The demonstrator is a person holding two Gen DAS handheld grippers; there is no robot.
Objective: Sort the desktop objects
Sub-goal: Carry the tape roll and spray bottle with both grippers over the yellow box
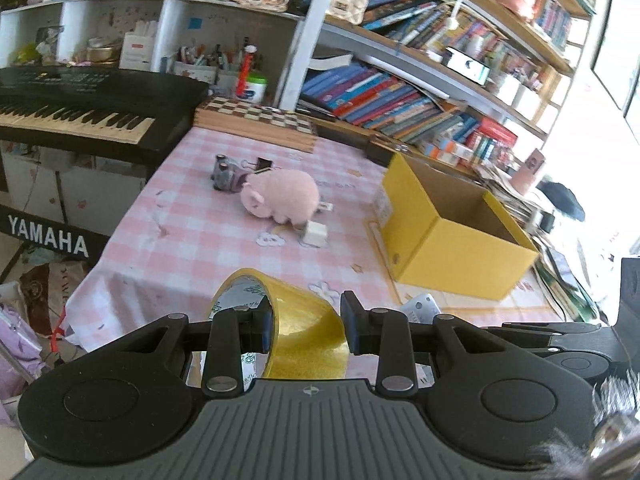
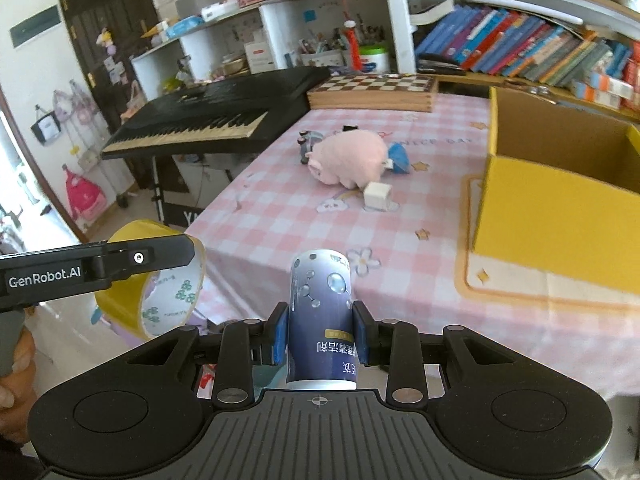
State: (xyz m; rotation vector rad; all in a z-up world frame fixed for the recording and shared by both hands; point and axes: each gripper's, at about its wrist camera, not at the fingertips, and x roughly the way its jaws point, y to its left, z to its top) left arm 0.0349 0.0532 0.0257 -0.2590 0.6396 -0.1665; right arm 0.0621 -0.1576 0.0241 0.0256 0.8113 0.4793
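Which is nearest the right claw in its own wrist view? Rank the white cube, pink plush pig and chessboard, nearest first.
From the right claw:
1. White cube, mid-table, just in front of the pig.
2. Pink plush pig, directly behind the cube.
3. Chessboard, at the table's far edge.

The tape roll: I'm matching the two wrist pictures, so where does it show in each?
Left wrist view: the tape roll sits bottom centre, held in the left tongs.
Right wrist view: it is at the lower left, beyond the table edge.
Shared landmark: the pink plush pig mid-table.
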